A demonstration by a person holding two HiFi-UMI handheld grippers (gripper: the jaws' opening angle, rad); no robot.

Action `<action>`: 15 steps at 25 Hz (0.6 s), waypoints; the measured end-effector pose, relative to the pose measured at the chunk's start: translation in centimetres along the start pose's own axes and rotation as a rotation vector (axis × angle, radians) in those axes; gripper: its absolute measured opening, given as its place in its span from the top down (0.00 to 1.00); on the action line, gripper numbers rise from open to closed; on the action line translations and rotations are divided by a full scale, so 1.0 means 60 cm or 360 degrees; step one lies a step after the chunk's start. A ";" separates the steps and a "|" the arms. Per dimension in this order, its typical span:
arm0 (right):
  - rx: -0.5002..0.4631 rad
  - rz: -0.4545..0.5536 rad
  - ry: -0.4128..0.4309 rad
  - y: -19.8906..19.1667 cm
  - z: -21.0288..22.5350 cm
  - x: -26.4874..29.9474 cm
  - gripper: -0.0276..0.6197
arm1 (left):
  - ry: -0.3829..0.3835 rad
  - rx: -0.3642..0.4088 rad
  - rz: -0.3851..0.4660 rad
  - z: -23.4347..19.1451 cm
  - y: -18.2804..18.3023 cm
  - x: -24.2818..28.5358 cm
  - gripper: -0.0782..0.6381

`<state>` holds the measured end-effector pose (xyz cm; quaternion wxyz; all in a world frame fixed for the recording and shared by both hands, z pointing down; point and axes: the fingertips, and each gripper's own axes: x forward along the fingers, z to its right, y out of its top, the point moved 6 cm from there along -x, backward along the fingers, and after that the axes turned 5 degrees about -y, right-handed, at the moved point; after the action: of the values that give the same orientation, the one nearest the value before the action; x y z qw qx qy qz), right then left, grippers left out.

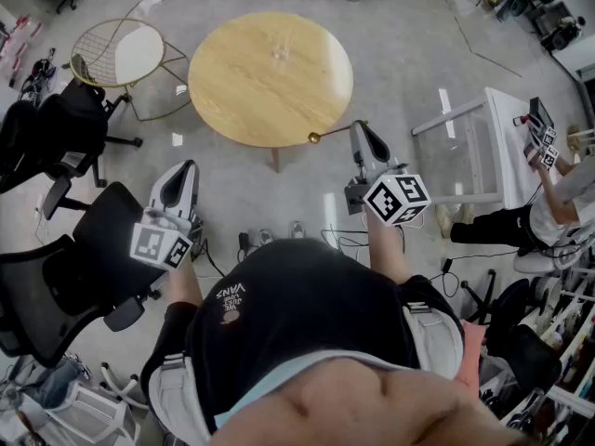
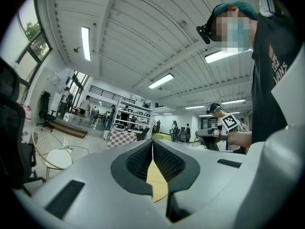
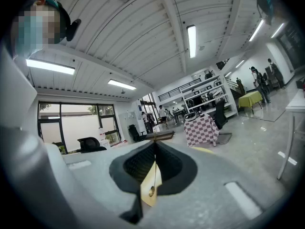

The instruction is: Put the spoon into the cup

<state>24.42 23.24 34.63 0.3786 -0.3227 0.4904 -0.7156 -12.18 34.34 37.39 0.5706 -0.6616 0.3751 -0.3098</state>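
Plainly, only the head view shows where things lie. The cup (image 1: 279,49), clear glass, stands upright on the round wooden counter (image 1: 232,91), toward its far side and well apart from both my claws. The same view shows the spoon (image 1: 317,137) sticking out sideways to the left from the tips of my right claw (image 1: 358,126). Its gold bowl sits, in the picture, right at the counter's near rim.

From the right claw view I get what the head view cannot give me: the jaws are clenched on the spoon (image 3: 159,136), which shows as a thin dark bar lying crosswise at the tips. Beyond it that view looks across the room at ceiling lights and a table with a checked cloth (image 3: 202,128).

The left claw view settles my left claw (image 2: 152,141): the jaws are pressed together at the tips with nothing between them. It also shows a person (image 2: 224,123) across the room, who is in neither of the other views.

As for pose, my right forearm reaches forward from my body, with the marker cube (image 1: 398,199) near the wrist and the claw pointing at the counter's near right side. My left claw (image 1: 189,169) is held farther back and to the left, over the floor just beside a black chair (image 1: 102,240), and it points forward too.
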 end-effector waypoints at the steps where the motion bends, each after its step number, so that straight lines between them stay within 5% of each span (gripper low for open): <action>1: -0.0006 0.0003 0.0006 0.001 0.004 -0.002 0.96 | -0.0022 0.0015 0.0013 0.009 0.003 0.013 0.89; 15: -0.0008 0.0035 0.0079 0.001 0.036 -0.016 0.96 | -0.0151 0.0037 0.0056 0.078 0.004 0.096 0.89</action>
<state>26.72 23.06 35.18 0.3734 -0.3002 0.5050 -0.7179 -5.28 31.88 36.34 0.6009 -0.6621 0.3555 -0.2724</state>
